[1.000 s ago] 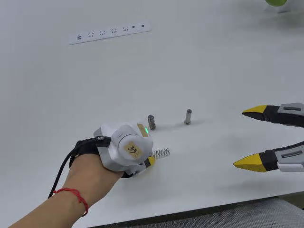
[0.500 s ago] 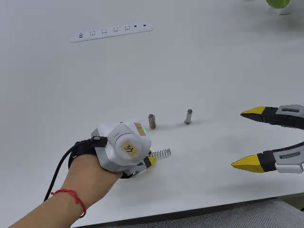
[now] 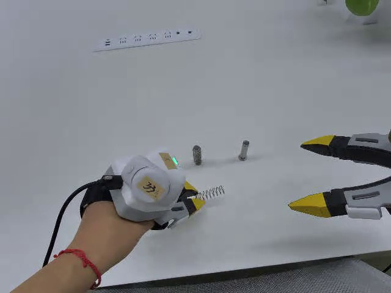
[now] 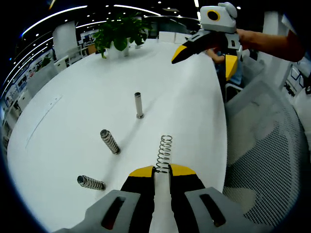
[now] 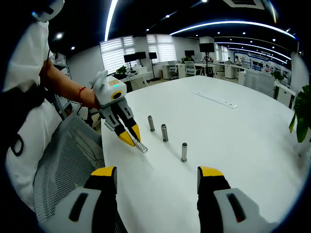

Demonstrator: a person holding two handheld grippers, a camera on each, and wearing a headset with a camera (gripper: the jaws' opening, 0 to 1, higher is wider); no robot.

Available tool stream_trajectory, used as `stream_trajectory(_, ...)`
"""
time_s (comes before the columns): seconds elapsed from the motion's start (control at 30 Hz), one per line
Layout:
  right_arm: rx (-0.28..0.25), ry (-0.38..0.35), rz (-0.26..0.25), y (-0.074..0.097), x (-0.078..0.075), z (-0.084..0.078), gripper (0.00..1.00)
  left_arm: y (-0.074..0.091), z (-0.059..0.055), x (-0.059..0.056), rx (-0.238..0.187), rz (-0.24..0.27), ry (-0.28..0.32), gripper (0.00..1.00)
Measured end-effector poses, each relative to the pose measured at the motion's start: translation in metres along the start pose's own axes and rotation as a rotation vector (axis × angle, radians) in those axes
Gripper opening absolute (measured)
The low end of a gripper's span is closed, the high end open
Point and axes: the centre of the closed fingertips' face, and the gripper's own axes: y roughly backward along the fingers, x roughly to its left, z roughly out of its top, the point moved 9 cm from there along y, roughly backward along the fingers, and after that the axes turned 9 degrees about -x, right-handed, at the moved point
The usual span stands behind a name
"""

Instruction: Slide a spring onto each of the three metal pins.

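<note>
My left gripper (image 3: 194, 203) is shut on the end of a loose spring (image 3: 209, 193) that sticks out just above the white table. In the left gripper view the spring (image 4: 164, 152) rises from the closed yellow tips (image 4: 161, 171). Ahead stand a bare metal pin (image 4: 139, 105) and two pins wearing springs (image 4: 110, 141) (image 4: 91, 182). The head view shows the bare pin (image 3: 244, 150) and one sprung pin (image 3: 197, 154). My right gripper (image 3: 310, 174) hovers open to the right of the pins, holding nothing; its own view has the bare pin (image 5: 184, 152) closest.
A white power strip (image 3: 146, 38) lies at the far side of the table. A green object (image 3: 361, 6) sits at the far right corner. The table's near edge (image 3: 256, 271) runs below the grippers, with a mesh chair (image 3: 348, 274) beyond it.
The left hand has turned and shifted a little left, with the spring still held and tilted slightly upward. The right gripper has drifted a little to the left.
</note>
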Motion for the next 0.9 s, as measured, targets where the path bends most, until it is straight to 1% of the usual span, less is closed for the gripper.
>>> stream_trajectory(0.13,-0.010,0.001,0.007,-0.003,0.002,0.007,0.67,0.008,0.008,-0.003,-0.046,0.004,0.017,0.11)
stream_trajectory(0.33,-0.035,-0.001,0.026,-0.012,0.009,0.021,0.65,0.019,0.022,-0.005,-0.126,0.012,0.046,0.11)
stream_trajectory(0.4,-0.054,-0.011,0.030,-0.015,0.010,0.026,0.64,0.022,0.026,-0.005,-0.156,0.010,0.055,0.11)
stream_trajectory(0.53,-0.081,-0.039,0.031,-0.019,0.013,0.034,0.61,0.029,0.034,-0.006,-0.195,0.013,0.061,0.11)
stream_trajectory(0.57,-0.093,-0.048,0.032,-0.021,0.015,0.037,0.61,0.031,0.037,-0.007,-0.214,0.012,0.071,0.11)
stream_trajectory(0.63,-0.105,-0.063,0.039,-0.022,0.017,0.040,0.59,0.034,0.041,-0.008,-0.232,0.012,0.078,0.11)
stream_trajectory(0.67,-0.117,-0.068,0.040,-0.023,0.018,0.043,0.59,0.036,0.045,-0.009,-0.246,0.014,0.080,0.11)
stream_trajectory(0.77,-0.143,-0.089,0.036,-0.025,0.020,0.051,0.58,0.040,0.051,-0.012,-0.275,0.015,0.089,0.11)
stream_trajectory(0.9,-0.196,-0.126,0.029,-0.025,0.021,0.062,0.57,0.045,0.059,-0.015,-0.312,0.015,0.095,0.11)
